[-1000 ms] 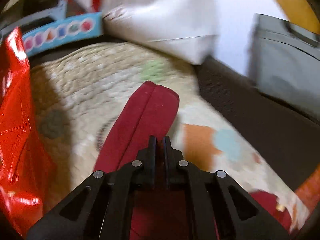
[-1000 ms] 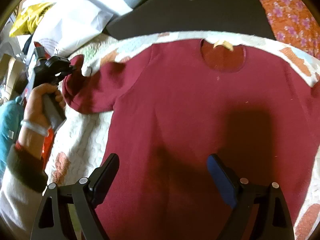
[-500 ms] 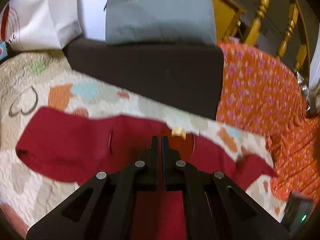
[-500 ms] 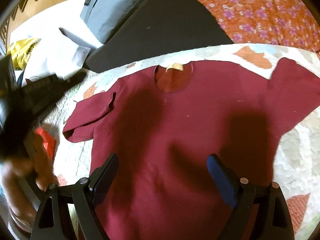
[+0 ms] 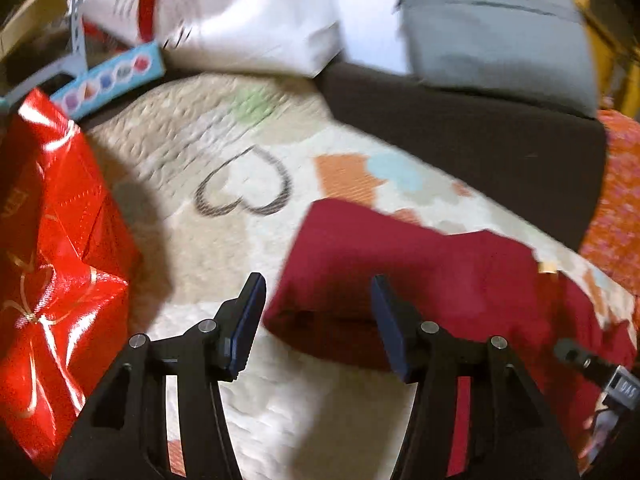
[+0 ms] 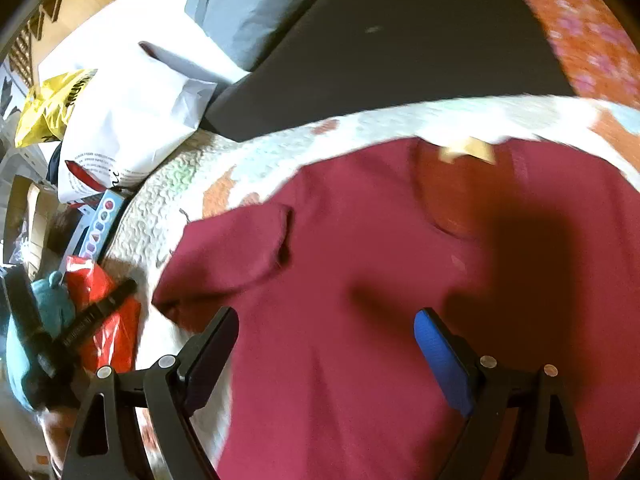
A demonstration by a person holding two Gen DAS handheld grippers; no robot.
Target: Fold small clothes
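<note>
A maroon sweatshirt (image 6: 384, 280) lies spread front-up on a patterned quilt (image 5: 224, 168), its collar toward the quilt's far edge and a dark cushion (image 6: 400, 40). The garment's sleeve (image 6: 236, 252), pinched and stretched outward a second ago, now rests folded in across the chest, its cuff near the quilt's left edge. The left gripper (image 5: 316, 316), clamped on that sleeve until half a second ago, has let go; its jaws stand wide apart just above the sleeve end. The right gripper (image 6: 324, 344) hovers over the lower body of the sweatshirt, jaws apart and holding nothing, as before. With the first sleeve released, the fold appears barely begun: the opposite sleeve and the body likely remain to be turned in. A red foil bag (image 5: 52, 260) sits off the quilt's left edge.
</note>
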